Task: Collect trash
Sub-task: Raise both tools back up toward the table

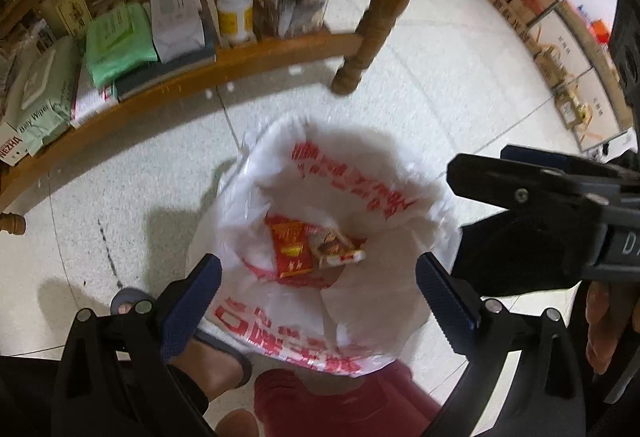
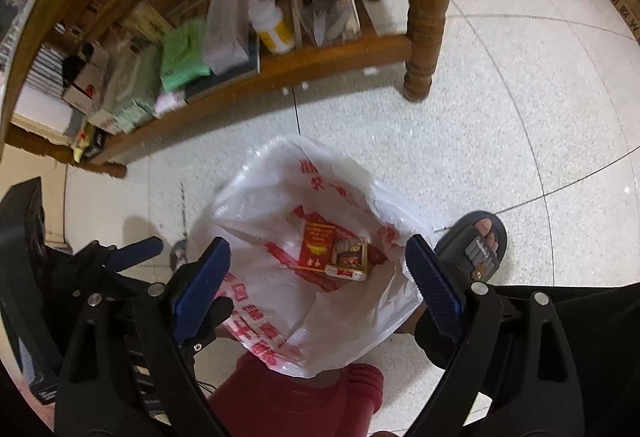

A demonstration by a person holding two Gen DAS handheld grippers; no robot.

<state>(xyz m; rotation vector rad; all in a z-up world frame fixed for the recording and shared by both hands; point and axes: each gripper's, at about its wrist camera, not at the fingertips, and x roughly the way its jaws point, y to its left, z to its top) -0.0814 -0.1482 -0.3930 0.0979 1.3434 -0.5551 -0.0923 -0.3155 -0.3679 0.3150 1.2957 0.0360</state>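
A white plastic bag (image 1: 352, 173) with red print lines a red bin (image 1: 344, 409) on the floor and stands open. Inside lie a red packet (image 1: 290, 249) and a small printed box (image 1: 334, 247). My left gripper (image 1: 318, 301) is open and empty above the bag's near side. The right gripper shows at the right of the left wrist view (image 1: 532, 193). In the right wrist view the bag (image 2: 352, 313) holds the red packet (image 2: 316, 247) and the box (image 2: 350, 257). My right gripper (image 2: 318, 289) is open and empty over the bag's mouth.
A wooden table shelf (image 1: 248, 55) holds wipes packs, boxes and a white bottle (image 1: 235, 13). A table leg (image 1: 376, 17) stands beyond the bag. The person's sandalled feet (image 2: 476, 245) are beside the bin. Cardboard boxes (image 1: 560, 49) line the far wall.
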